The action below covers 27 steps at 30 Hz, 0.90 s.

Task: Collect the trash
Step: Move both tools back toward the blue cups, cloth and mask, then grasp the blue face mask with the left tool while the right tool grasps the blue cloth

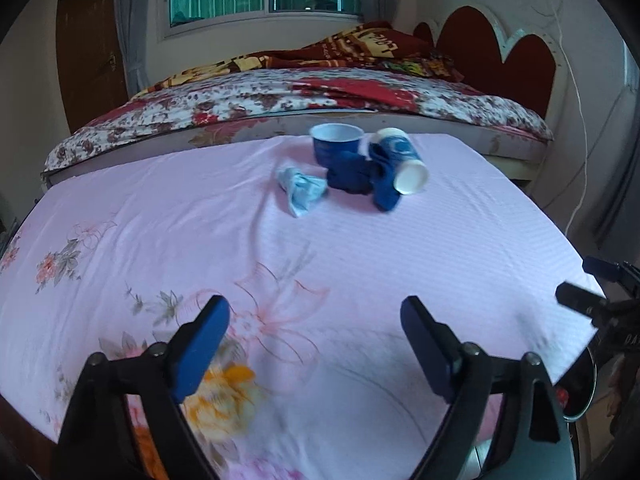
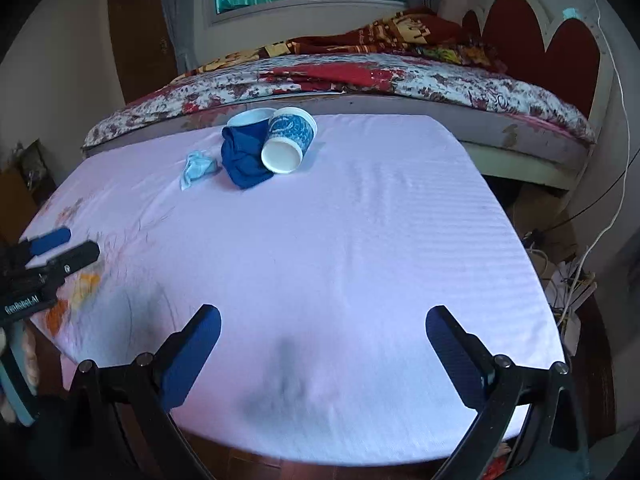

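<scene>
Near the far edge of a table under a pink floral sheet point(image 1: 140, 208) lies a cluster of trash. It holds an upright blue paper cup point(image 1: 336, 144), a tipped blue paper cup point(image 1: 400, 160), a dark blue crumpled cloth point(image 1: 352, 178) and a crumpled light-blue wad point(image 1: 302, 190). The right wrist view shows the same upright cup point(image 2: 248, 120), tipped cup point(image 2: 286, 140), cloth point(image 2: 244, 162) and wad point(image 2: 198, 168). My left gripper point(image 1: 316, 320) hangs open over the near part of the sheet, nothing between its fingers. My right gripper point(image 2: 324, 316) is open and empty too, well short of the cluster.
Right behind the table runs a bed with a floral quilt point(image 1: 280, 96) and a red heart-shaped headboard point(image 1: 520, 56). Cables and clutter point(image 2: 572, 276) lie on the floor to the right of the table. A brown door point(image 1: 88, 48) stands at the far left.
</scene>
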Tool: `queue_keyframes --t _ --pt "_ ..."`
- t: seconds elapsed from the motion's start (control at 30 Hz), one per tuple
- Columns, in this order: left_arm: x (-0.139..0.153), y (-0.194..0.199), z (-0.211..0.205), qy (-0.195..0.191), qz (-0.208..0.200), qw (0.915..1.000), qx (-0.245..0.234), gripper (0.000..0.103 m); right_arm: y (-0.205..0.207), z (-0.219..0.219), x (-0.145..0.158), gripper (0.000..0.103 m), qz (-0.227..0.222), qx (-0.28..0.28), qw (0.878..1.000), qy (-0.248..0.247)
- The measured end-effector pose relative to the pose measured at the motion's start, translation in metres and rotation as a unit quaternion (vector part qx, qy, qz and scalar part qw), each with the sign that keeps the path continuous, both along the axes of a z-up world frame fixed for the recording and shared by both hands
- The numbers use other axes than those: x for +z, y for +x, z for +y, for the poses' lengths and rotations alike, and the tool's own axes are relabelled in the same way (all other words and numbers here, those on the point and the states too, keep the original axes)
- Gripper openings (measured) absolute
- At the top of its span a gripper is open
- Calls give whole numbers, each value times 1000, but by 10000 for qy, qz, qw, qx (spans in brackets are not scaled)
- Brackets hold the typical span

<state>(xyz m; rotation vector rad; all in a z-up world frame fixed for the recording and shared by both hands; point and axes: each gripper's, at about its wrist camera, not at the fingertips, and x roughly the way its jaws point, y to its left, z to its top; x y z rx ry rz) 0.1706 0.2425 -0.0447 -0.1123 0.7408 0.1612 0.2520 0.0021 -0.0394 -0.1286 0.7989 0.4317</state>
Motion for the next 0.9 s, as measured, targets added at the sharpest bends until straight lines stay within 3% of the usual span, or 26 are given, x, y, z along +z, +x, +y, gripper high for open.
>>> queue_keyframes --t 0.3,0.37,0.43,0.77,0.9 --pt "-12 49 29 -254 -2 9996 -90 72 60 54 12 102 -237 142 9996 73" --pt "-14 63 34 -294 -11 9995 -99 71 74 67 10 93 -264 189 9995 62" --pt "-16 79 36 -303 -10 9995 -133 71 88 76 7 90 -230 190 9996 26" --pt "-43 171 47 -325 520 9980 -179 63 139 105 -17 85 65 228 9997 -104" --pt "-51 186 55 -582 590 9964 -179 49 148 111 -18 83 109 213 9997 -12"
